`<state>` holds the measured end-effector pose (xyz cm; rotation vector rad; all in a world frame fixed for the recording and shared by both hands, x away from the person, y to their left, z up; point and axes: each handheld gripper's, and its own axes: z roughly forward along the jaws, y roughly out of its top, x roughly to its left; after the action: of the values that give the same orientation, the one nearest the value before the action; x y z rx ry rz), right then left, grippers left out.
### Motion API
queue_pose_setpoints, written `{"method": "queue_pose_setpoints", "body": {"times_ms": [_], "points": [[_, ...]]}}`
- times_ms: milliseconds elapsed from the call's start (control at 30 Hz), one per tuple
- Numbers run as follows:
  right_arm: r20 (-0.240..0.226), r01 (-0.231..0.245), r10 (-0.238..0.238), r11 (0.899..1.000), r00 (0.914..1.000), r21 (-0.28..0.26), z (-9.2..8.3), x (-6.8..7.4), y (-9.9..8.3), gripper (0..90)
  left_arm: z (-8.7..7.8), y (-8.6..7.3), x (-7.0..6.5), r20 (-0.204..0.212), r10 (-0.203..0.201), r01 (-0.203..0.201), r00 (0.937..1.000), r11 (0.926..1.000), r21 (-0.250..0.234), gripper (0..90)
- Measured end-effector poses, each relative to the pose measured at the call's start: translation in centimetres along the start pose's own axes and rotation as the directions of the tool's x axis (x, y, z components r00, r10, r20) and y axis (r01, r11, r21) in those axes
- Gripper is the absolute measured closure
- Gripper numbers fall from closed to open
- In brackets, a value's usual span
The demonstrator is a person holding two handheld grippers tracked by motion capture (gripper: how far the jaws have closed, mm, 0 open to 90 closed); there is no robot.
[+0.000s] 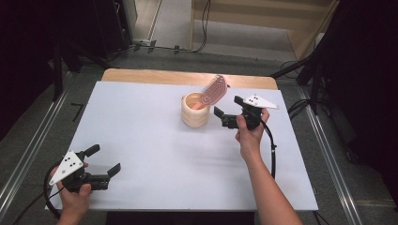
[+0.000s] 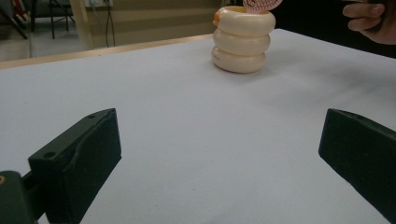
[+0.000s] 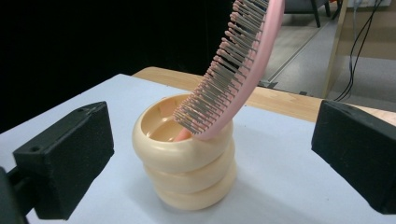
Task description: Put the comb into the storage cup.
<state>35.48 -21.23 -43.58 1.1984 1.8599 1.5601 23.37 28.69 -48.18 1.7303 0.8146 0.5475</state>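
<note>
Here, a pink hairbrush (image 3: 233, 70) leans handle-down in a cream ribbed holder (image 3: 187, 172).

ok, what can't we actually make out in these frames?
- Hairbrush handle: its lower end sits inside the cream holder; the holder's wall hides it in the right gripper view.
- Brush head top: cut off by the upper edge in both gripper views.
- Holder's inside: too small in the high view.
- Right gripper: the hand covers part of its body in the high view.
- Left gripper body: cut off by the bottom edge in its own view.
</note>
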Motion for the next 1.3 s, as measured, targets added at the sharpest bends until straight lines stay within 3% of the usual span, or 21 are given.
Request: {"method": "queue_pose_setpoints", "body": {"times_ms": [600,1300], "points": [[0.012,0.053,-0.053,0.999,0.9985,0.003,-3.2,-0.1,-1.5,0.0,0.0,0.0,0.0,0.003,0.002,-0.002,1.0,1.0,0.0,0.0],[0.042,0.057,-0.057,0.998,0.9975,0.005,-7.4,-1.2,-4.1,0.0,0.1,0.0,0.0,0.005,0.007,-0.007,1.0,1.0,0.002,0.0]]}}
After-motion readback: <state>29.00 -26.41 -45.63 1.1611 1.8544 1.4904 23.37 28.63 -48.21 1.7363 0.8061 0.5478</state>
